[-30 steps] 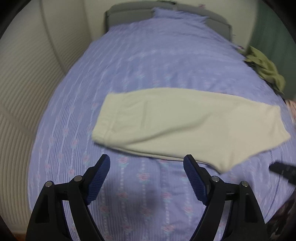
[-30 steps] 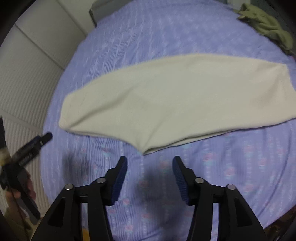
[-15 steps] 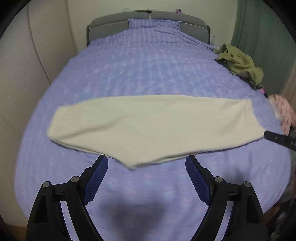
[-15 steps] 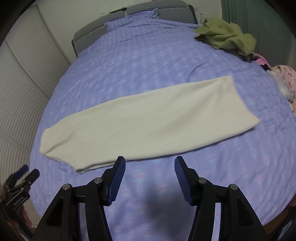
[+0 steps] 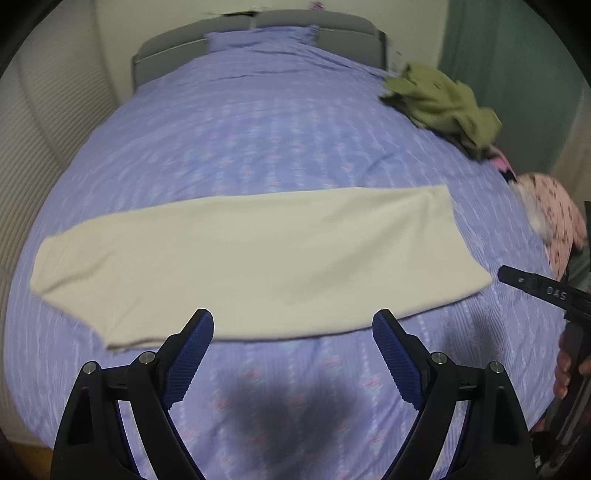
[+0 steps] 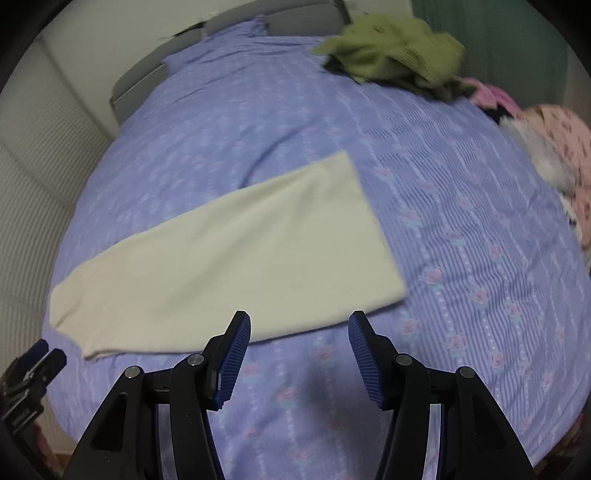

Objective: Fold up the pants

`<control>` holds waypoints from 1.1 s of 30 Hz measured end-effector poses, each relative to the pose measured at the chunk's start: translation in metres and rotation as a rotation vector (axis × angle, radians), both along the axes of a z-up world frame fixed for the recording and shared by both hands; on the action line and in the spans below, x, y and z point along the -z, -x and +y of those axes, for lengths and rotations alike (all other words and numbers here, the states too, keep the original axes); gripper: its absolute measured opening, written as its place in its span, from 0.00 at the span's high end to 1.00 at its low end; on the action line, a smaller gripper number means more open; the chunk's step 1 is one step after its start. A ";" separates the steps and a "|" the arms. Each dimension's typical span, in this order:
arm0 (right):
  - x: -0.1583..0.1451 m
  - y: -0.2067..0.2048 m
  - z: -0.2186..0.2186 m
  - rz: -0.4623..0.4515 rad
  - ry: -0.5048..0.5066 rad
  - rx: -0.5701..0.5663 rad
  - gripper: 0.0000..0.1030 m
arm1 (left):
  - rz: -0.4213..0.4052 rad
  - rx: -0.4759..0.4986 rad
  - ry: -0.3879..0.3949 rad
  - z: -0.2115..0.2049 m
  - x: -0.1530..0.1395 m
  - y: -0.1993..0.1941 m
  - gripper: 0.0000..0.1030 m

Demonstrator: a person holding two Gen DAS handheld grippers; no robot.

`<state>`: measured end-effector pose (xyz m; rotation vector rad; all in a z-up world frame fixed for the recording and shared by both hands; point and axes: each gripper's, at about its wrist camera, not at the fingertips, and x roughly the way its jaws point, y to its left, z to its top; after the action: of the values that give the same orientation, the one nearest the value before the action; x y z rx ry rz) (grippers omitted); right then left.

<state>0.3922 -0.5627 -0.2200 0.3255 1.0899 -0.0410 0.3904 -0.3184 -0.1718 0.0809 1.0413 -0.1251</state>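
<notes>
Cream pants lie flat on the purple bed, folded lengthwise into one long strip that runs left to right; they also show in the right wrist view. My left gripper is open and empty, above the bed just short of the strip's near edge. My right gripper is open and empty, just short of the near edge toward the strip's right end. The right gripper's tip shows at the right edge of the left wrist view, beyond the strip's right end.
The purple patterned bedspread covers the bed. An olive-green garment lies at the far right, a pink patterned garment nearer on the right edge. A grey headboard stands at the back, a ribbed white wall at the left.
Both views have drawn back and swung right, so the pants have shifted left in view and the green and pink garments show more. The pants have not moved. Both grippers stay open.
</notes>
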 end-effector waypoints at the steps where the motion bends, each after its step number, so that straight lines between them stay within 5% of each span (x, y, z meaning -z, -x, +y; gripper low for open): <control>1: 0.008 -0.004 -0.010 0.008 -0.006 0.016 0.45 | 0.005 0.014 0.000 -0.010 0.004 -0.006 0.14; 11: 0.088 -0.064 -0.083 0.023 -0.152 0.069 0.45 | 0.052 0.105 -0.062 -0.091 0.056 -0.054 0.14; 16: 0.114 -0.100 -0.096 0.041 -0.136 0.028 0.45 | 0.090 0.068 -0.016 -0.109 0.074 -0.078 0.14; 21: 0.142 -0.125 -0.110 0.066 -0.231 -0.029 0.45 | 0.105 0.066 -0.009 -0.122 0.084 -0.087 0.14; 27: 0.158 -0.129 -0.123 0.039 -0.388 -0.034 0.39 | 0.109 0.087 -0.011 -0.133 0.089 -0.090 0.14; 29: 0.156 -0.128 -0.118 0.050 -0.431 -0.114 0.39 | 0.113 0.089 -0.003 -0.135 0.090 -0.090 0.14; 33: 0.160 -0.131 -0.109 0.068 -0.402 -0.193 0.40 | 0.122 0.098 0.001 -0.139 0.092 -0.093 0.14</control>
<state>0.5231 -0.6720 -0.3800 0.5801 1.1911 0.3451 0.4837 -0.4569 -0.2643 0.1246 1.1589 -0.2212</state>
